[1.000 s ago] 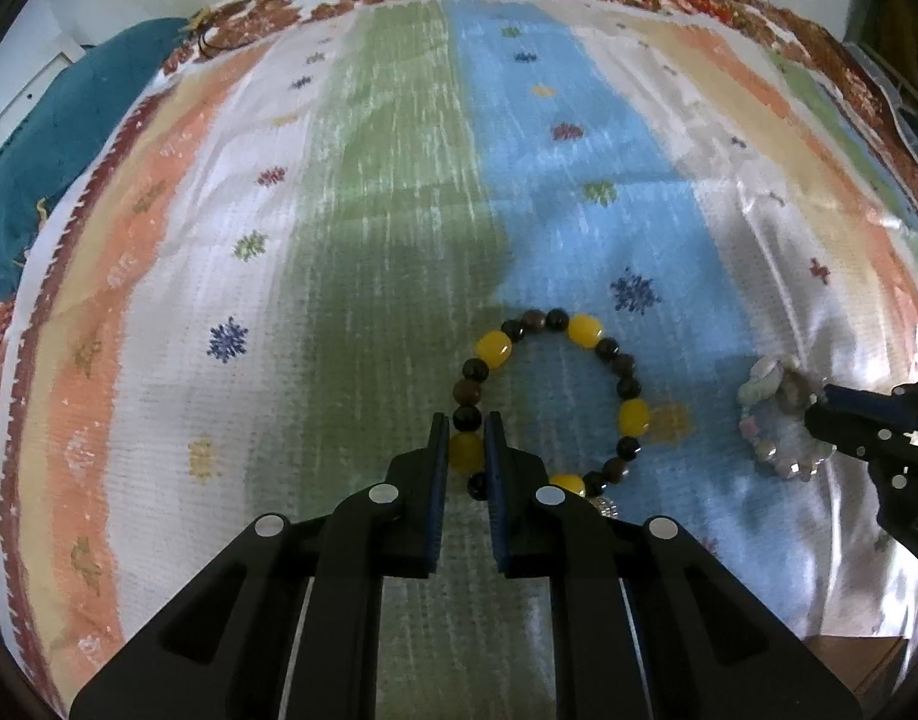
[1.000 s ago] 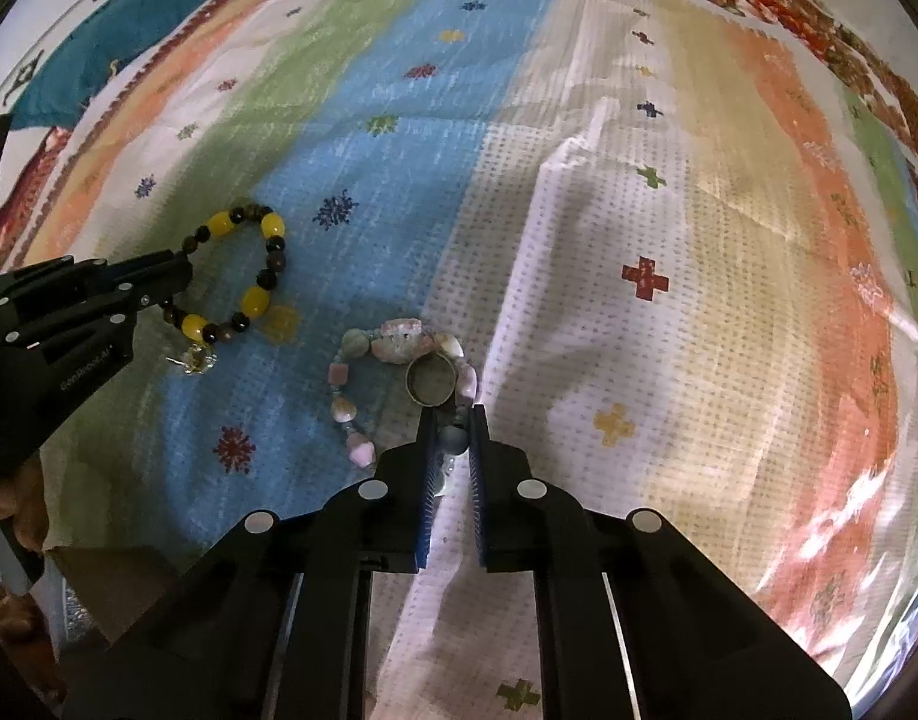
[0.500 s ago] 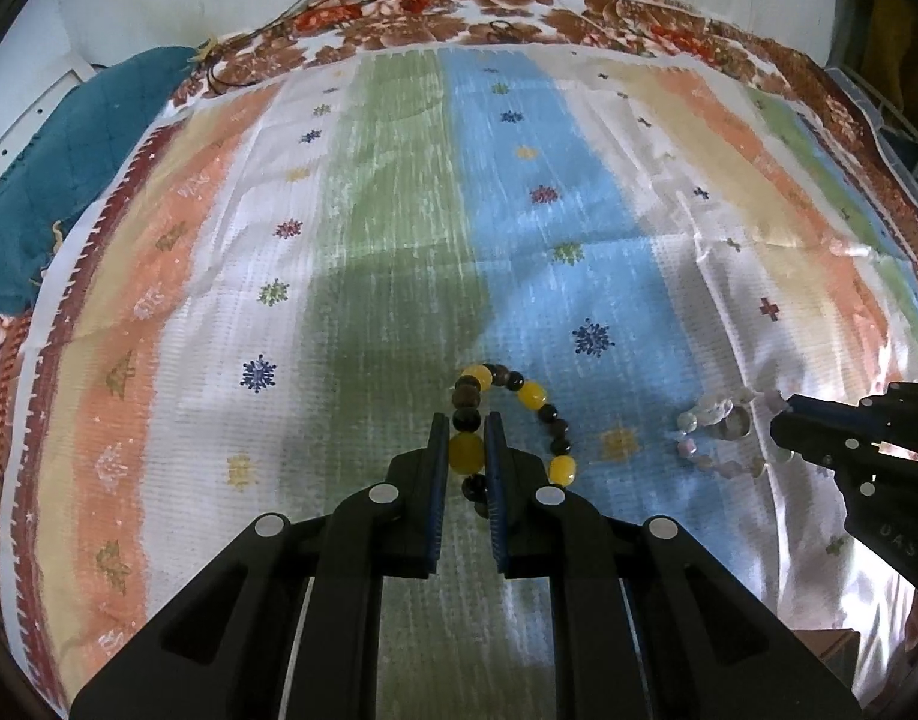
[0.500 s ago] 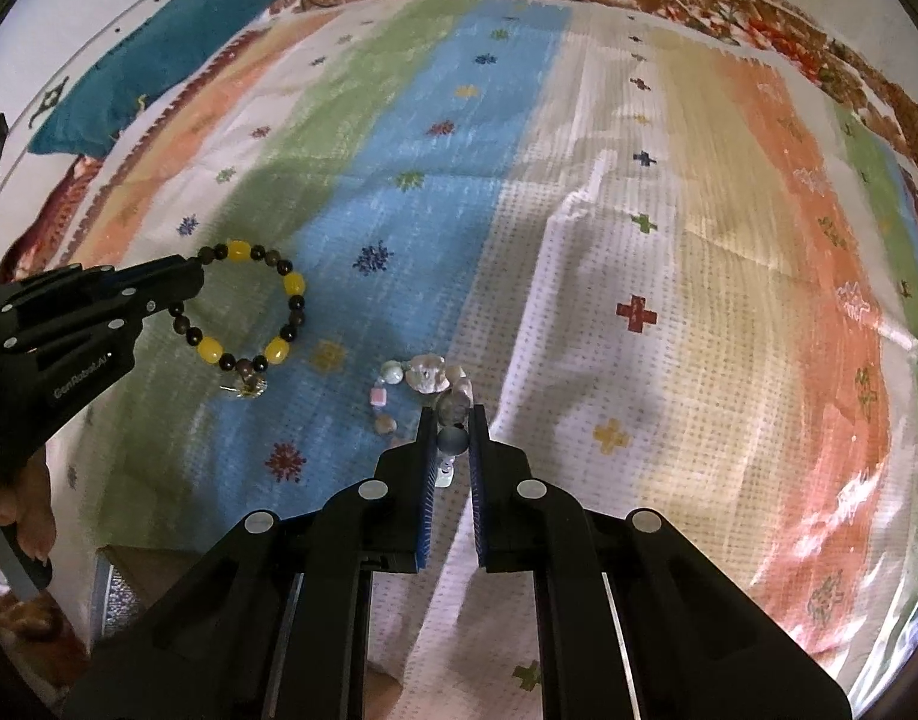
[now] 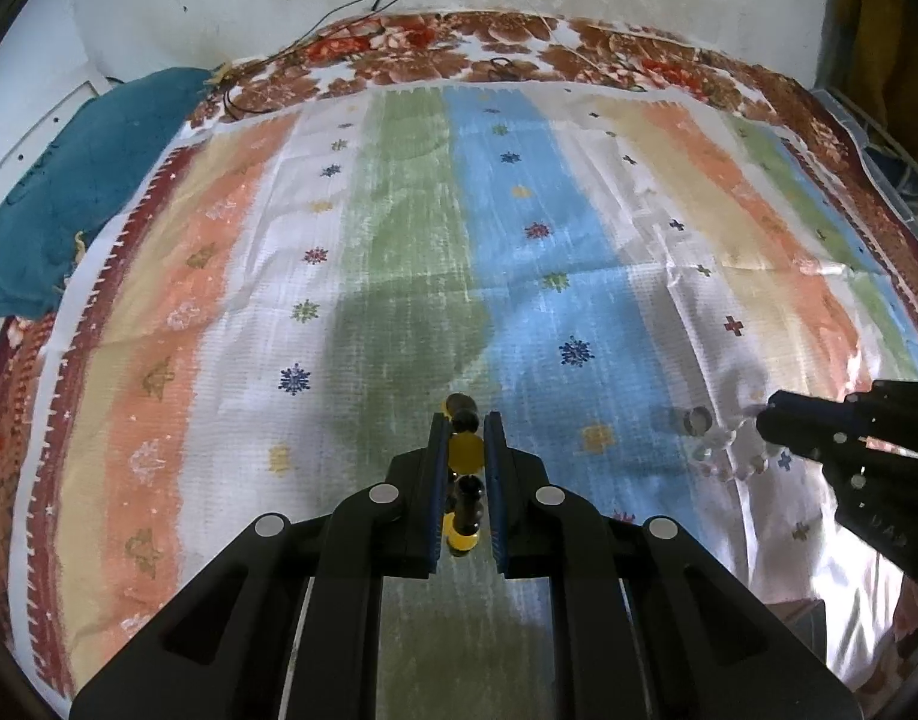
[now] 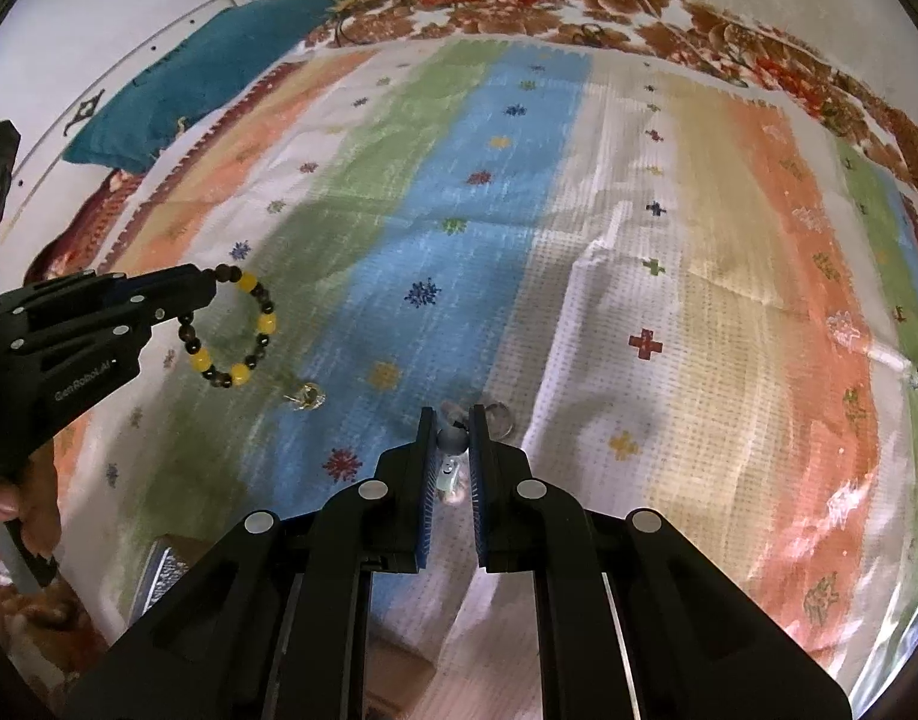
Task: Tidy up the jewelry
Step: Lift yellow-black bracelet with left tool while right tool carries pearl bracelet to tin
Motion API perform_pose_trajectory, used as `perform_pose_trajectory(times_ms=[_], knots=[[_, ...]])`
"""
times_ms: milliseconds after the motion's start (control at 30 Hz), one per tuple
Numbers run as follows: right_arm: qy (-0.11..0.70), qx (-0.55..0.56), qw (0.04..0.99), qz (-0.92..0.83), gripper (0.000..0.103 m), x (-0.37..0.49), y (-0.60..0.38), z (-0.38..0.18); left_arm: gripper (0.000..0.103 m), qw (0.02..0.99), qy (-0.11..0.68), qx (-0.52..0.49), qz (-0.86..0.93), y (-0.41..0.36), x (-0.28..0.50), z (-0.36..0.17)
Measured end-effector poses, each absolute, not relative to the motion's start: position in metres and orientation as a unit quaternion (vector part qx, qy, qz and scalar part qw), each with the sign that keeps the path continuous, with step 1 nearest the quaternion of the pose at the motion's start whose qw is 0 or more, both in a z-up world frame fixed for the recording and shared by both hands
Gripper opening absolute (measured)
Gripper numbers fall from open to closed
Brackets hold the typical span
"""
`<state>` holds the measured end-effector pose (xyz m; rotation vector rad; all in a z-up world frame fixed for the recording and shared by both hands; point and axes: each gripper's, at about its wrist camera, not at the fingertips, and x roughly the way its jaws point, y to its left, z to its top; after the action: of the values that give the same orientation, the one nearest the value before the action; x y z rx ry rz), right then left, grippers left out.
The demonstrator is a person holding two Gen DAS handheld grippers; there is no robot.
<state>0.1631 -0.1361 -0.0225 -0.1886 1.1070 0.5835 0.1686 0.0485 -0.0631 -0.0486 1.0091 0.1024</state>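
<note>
Step in hand: both bracelets lifted off the bed.

Left gripper [image 5: 464, 456]: fingers pinching a yellow-and-dark bracelet [image 6: 234, 324], round glossy beads, hanging above the striped woven bedspread [image 6: 669, 276] near its front edge.

Right gripper [image 6: 453, 450]: fingers pinching a pale bracelet [image 6: 448, 468], translucent irregular beads.

Small charm [image 6: 306, 399] on the cloth.

Next move, judged: carrying each to storage without snagging.

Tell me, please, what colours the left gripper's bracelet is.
Yellow and dark brown beads, clearest in the right wrist view.
</note>
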Motion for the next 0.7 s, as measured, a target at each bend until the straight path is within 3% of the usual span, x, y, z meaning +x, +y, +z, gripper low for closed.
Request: perform_pose_trajectory(times_ms=[700], knots=[[0.478,-0.098,0.825,0.286,0.011,0.118,-0.144,0.012,0.011,0.900,0.435,-0.022,0.024,0.024,0.120,-0.013]])
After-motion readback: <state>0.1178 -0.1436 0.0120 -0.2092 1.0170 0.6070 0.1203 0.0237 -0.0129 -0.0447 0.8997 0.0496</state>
